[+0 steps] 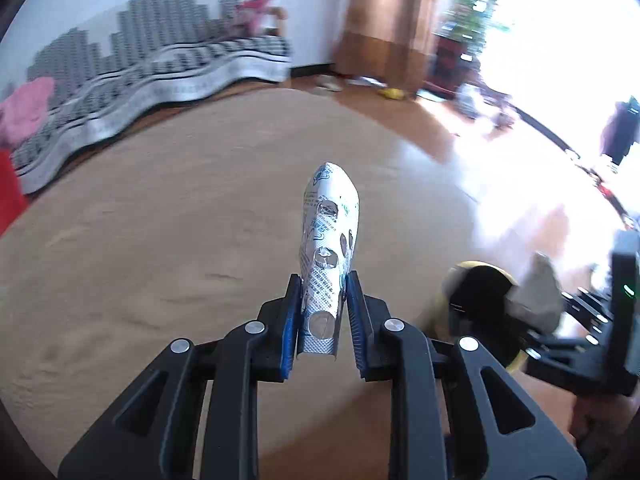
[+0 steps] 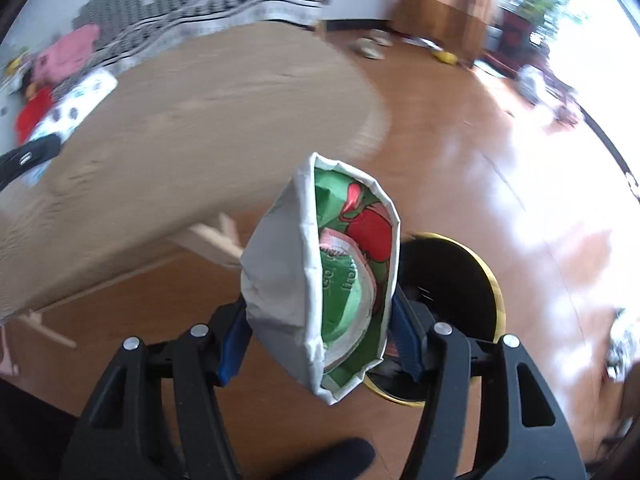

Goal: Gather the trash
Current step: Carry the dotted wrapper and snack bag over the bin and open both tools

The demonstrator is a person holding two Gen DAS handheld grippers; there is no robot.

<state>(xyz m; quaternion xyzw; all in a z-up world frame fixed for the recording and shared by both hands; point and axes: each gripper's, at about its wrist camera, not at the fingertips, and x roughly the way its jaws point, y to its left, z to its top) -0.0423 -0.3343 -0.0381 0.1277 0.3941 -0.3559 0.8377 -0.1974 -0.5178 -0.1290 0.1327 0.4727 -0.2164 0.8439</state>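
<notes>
The bin (image 2: 452, 304), black inside with a gold rim, stands on the wooden floor (image 2: 460, 128) just beyond the edge of the round table (image 2: 200, 120), and both pieces of trash are on their way to it.

The nearer one is the folded food wrapper (image 2: 320, 276), grey outside, green and red print inside. The right gripper (image 2: 320, 332) is clamped on its lower part, blue pads pressing from either side, and the wrapper stands up and away from the fingers, its long axis running roughly along them. In the right wrist view the bin's mouth sits directly behind and below the wrapper, partly hidden by it, so this hand looks almost lined up over the opening.

The empty pill sheet (image 1: 326, 256), silver foil with popped blisters, is pinched at its near end by the left gripper (image 1: 322, 312), jaws closed tight on it, and it pokes straight ahead along the fingers over the tabletop. From this hand the bin (image 1: 476, 300) lies to the right and lower down, with the right gripper (image 1: 560, 312) and its wrapper already hovering at the rim.

So the right hand seems closer to dropping. My guess is that the left must swing rightward past the table edge before letting go, keeping out of the other gripper's way.
</notes>
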